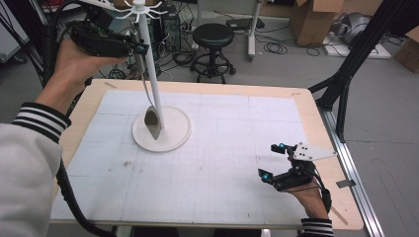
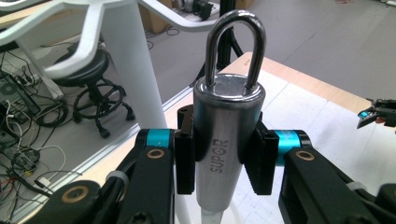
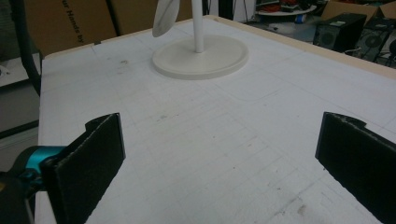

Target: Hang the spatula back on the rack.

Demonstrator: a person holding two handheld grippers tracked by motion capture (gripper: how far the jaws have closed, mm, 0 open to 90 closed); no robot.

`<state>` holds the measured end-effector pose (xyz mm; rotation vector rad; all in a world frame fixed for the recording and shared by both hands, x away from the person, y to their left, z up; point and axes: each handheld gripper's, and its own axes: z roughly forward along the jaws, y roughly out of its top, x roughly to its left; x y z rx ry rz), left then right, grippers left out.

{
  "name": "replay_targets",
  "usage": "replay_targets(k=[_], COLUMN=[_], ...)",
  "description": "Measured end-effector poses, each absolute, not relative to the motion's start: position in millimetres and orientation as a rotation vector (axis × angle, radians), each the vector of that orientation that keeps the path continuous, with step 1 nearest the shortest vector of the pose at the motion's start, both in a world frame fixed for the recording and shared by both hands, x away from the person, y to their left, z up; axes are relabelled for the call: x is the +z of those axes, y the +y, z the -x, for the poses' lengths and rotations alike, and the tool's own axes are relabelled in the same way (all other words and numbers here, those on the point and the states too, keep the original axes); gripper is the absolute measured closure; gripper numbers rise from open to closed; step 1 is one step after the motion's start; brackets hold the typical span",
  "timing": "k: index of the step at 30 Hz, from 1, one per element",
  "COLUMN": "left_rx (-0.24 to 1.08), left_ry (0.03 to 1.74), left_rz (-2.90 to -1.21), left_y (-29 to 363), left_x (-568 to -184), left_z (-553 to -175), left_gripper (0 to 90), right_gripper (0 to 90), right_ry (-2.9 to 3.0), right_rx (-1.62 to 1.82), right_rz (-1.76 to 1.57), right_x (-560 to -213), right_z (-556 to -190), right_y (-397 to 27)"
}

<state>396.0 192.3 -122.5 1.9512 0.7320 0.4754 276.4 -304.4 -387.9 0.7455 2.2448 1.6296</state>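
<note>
Fingers of the left gripper are clamped on the steel handle of a spatula, held high beside the white rack at the far left of the bench. From the grip the handle's loop rises toward the rack's curved hooks, while the blade hangs just above the round base, close to the pole.

Across the bench, near its front right corner, the right gripper rests low with its fingers wide apart and nothing between them — idle, and well clear of the rack.

The step in hand looks to be hanging the spatula by its loop. Done well, it calls for a firm grip, with the loop turned square to one hook's tip, lifted slightly above it, slid over and then lowered until the hook bears the weight. Only then should the fingers part. The blade swinging against the pole could twist the loop off line — so a slow, steady approach seems wise, and the free gripper could steady the base if the rack rocks.
</note>
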Motion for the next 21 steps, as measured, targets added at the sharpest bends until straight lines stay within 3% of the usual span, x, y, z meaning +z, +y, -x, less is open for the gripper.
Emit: replay_targets(k=[21], left_rx=[0.504], left_ry=[0.760], left_rz=[-1.982], left_y=[187.2], left_x=[-117.0], left_z=[-405.9], left_gripper=[68.8], right_gripper=[0.4], right_ry=[2.247], right_rx=[1.640], right_rz=[-0.753], right_x=[-390.1], right_z=[-277.7], right_y=[-305.5])
